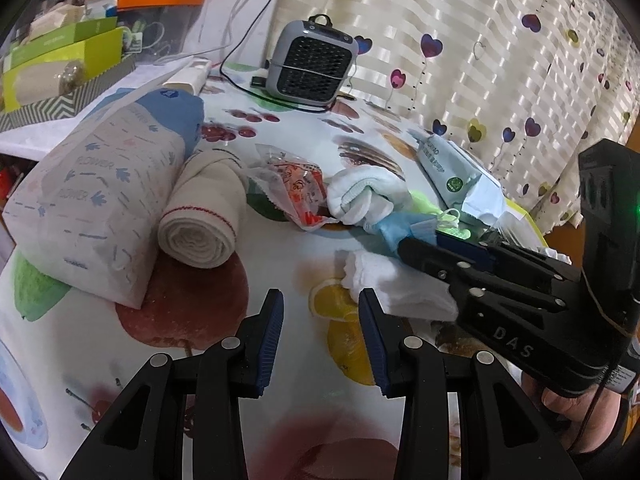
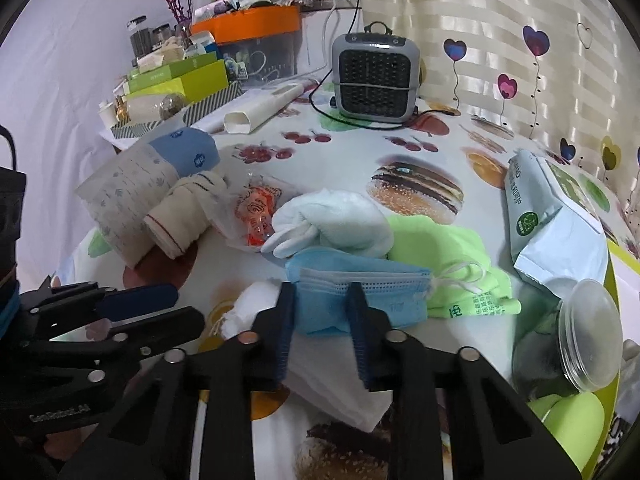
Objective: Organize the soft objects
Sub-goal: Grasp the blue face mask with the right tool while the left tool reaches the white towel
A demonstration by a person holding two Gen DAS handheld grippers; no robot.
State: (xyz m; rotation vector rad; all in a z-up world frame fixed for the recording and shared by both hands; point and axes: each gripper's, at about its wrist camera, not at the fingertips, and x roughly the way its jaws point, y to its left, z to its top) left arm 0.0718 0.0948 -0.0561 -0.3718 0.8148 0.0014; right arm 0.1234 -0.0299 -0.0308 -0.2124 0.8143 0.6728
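Observation:
My right gripper [image 2: 321, 306] is shut on a folded blue face mask [image 2: 376, 300], which bunches between its pads at the table's near middle. The left wrist view shows the same grip from the side, with the right gripper [image 1: 408, 242] pinching the mask [image 1: 390, 228]. Behind the mask lie a rolled white towel [image 2: 340, 220] and a crumpled green cloth [image 2: 452, 252]. A white folded cloth [image 1: 396, 284] lies under the right gripper. My left gripper [image 1: 320, 314] hovers open over bare tablecloth with nothing between its fingers. A beige bandage roll [image 1: 200, 228] leans on a tissue pack [image 1: 100, 200].
An orange snack packet [image 1: 296, 188] lies between the bandage roll and the towel. A grey fan heater [image 1: 312, 64] with its cord stands at the back. A wipes pack [image 2: 552, 216] and a clear jar [image 2: 580, 336] sit at the right. Stacked boxes [image 1: 60, 52] crowd the back left.

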